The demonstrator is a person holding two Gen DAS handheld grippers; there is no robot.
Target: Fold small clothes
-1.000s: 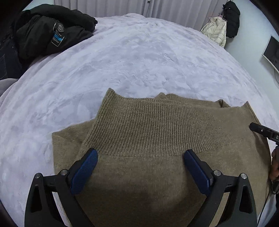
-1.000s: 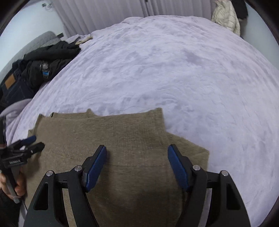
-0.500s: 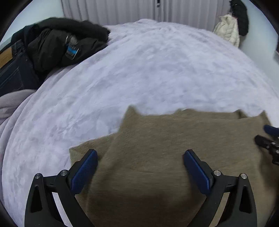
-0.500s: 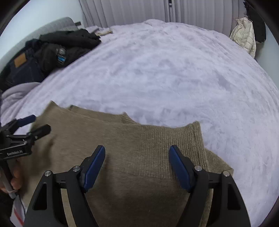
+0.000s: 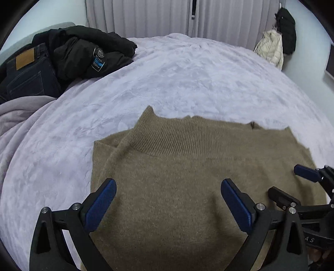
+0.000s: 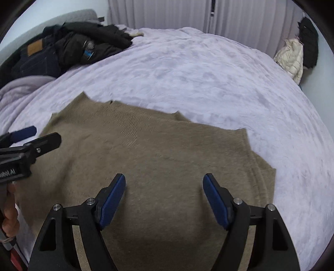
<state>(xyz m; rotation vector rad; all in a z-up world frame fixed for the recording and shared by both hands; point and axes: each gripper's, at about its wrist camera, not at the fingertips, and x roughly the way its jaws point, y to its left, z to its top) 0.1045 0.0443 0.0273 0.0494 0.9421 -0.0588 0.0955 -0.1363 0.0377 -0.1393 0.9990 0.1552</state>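
- The left gripper (image 5: 168,205) is held wide open above the sweater, its ridged blue pads (image 5: 100,205) set on black angular fingers; nothing is caught between them.
- The right gripper (image 6: 163,201) is likewise spread apart over the knit, with nothing gripped, and its blue pads (image 6: 216,204) are seen clear of the cloth.
- In the left wrist view the right gripper's tips are seen at the right edge, just beside the left gripper.
- A tan knitted sweater (image 5: 187,177) is laid flat on the bed directly beneath both grippers; it is folded, with a ribbed band (image 5: 177,137) lying across the top layer and a lower layer showing at its left and right edges.
- The sweater's body is fine and fuzzy, while the band is marked by narrow upright ribs.
- The bed is covered by a pale lilac plush blanket (image 5: 187,79), its nap mottled and soft.
- A black jacket (image 5: 83,52) and dark jeans (image 5: 27,77) with a tan leather patch are heaped at the far left corner.
- A cream quilted coat (image 5: 271,50) is hung by the pleated curtain (image 5: 146,18).
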